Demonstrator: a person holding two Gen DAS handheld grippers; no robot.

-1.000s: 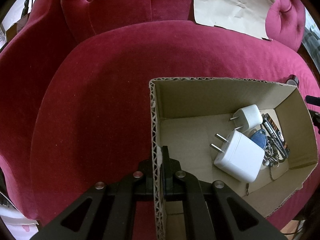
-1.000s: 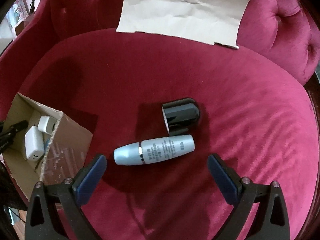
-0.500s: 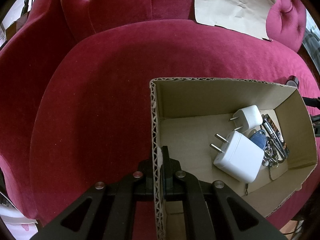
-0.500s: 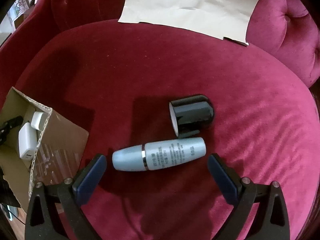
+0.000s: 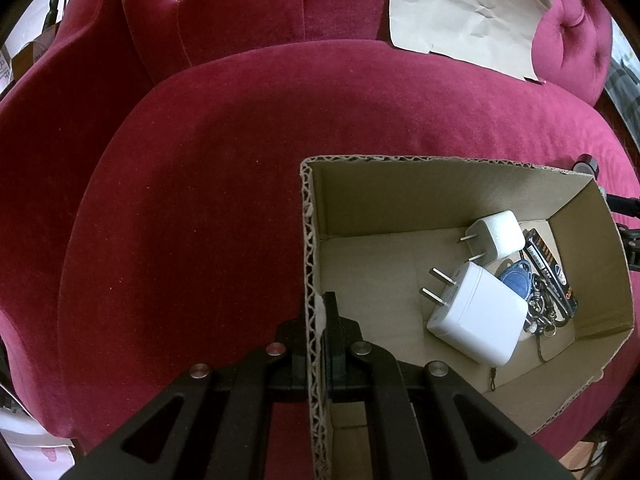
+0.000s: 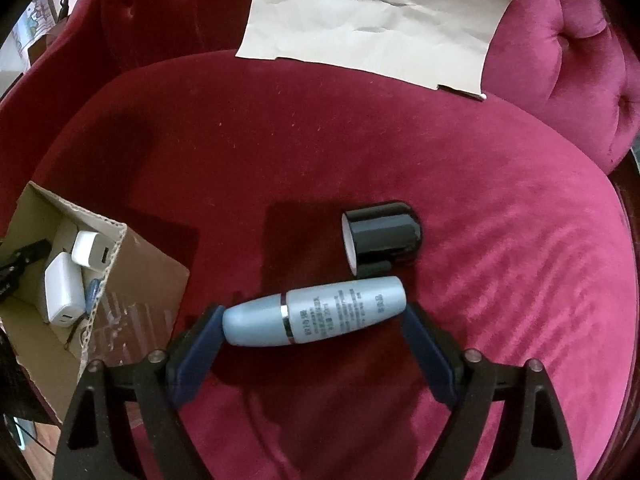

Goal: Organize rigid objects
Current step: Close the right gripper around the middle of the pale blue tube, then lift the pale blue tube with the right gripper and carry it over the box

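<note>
My left gripper point(image 5: 316, 320) is shut on the near wall of an open cardboard box point(image 5: 310, 240) on the red velvet seat. Inside lie a large white charger point(image 5: 476, 316), a small white charger point(image 5: 500, 236), a blue key fob with keys point(image 5: 516, 280) and a black pack point(image 5: 552, 272). In the right wrist view my right gripper point(image 6: 314, 320) has closed in around a pale blue bottle point(image 6: 316, 312) lying crosswise; its fingertips point(image 6: 212, 324) touch or nearly touch the bottle's ends. A black cap point(image 6: 380, 236) lies just behind it. The box point(image 6: 132, 280) stands at the left.
A crumpled sheet of tan paper point(image 6: 372, 20) leans on the tufted backrest; it also shows in the left wrist view point(image 5: 464, 12). The red seat cushion point(image 6: 320, 148) spreads between the box and the backrest. The seat's edge drops off at the right.
My right gripper has moved forward over the pale blue bottle and its fingers have closed in from wide open to the bottle's ends. The left gripper and box have stayed put.
</note>
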